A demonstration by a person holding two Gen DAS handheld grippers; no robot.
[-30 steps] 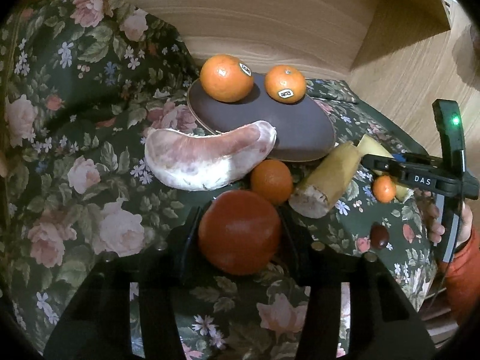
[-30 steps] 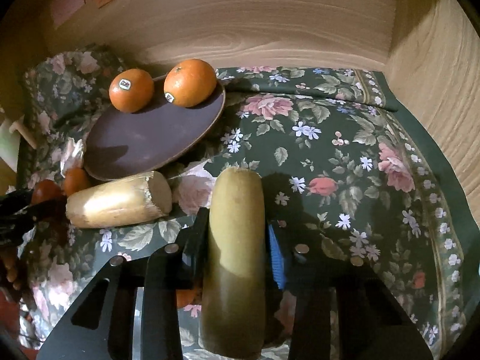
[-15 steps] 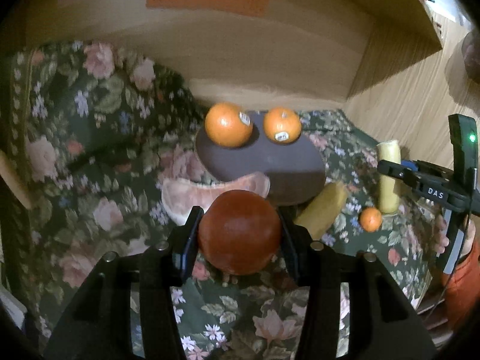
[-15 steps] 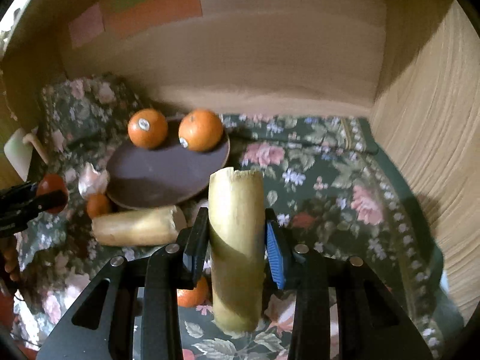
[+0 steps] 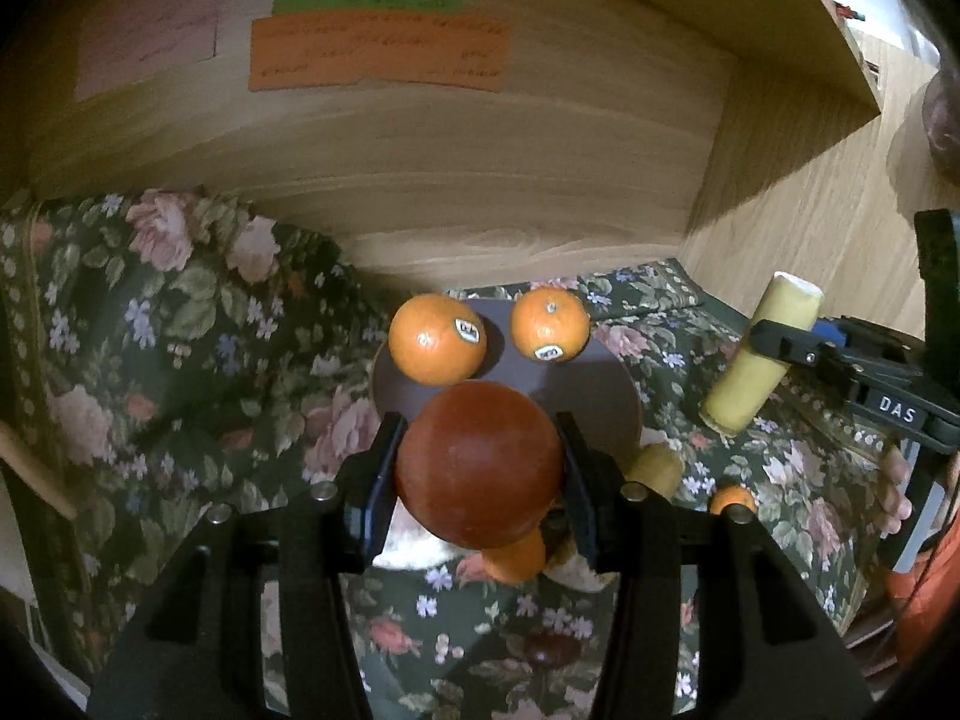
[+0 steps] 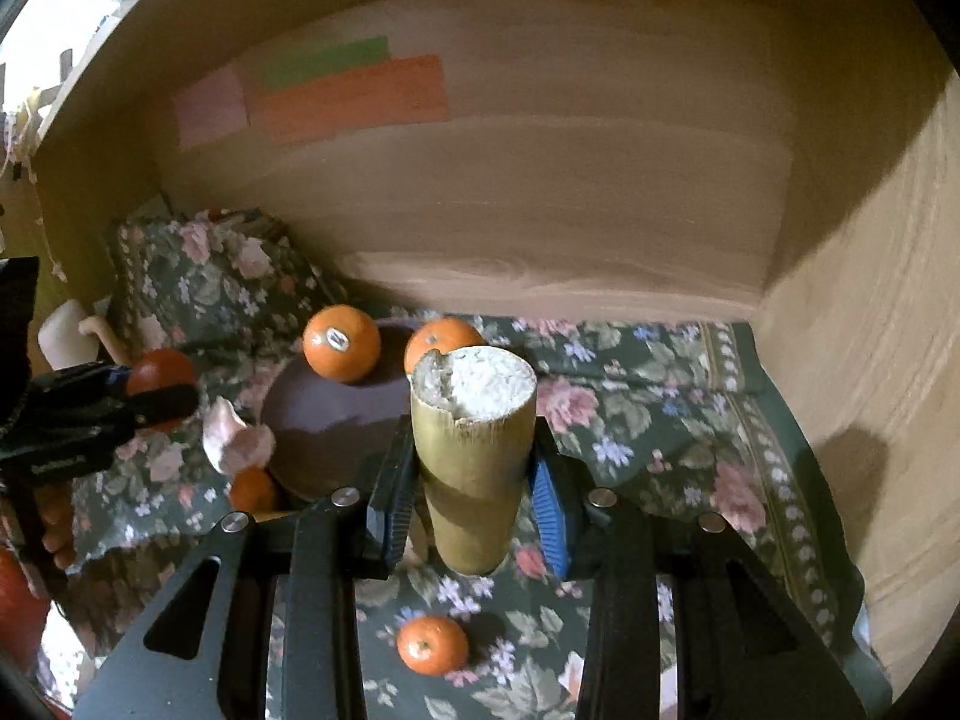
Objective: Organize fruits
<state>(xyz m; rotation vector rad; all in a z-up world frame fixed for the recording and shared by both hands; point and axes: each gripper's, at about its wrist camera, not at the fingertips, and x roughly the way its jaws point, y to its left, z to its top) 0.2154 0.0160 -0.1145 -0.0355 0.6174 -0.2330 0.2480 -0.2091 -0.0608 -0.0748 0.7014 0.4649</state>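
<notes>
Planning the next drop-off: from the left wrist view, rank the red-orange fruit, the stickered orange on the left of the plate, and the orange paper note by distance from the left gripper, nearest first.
1. Red-orange fruit: clamped between the left gripper's fingers.
2. Stickered orange: just beyond, on the left of the brown plate.
3. Orange paper note: high on the wooden back wall, farthest.
</notes>
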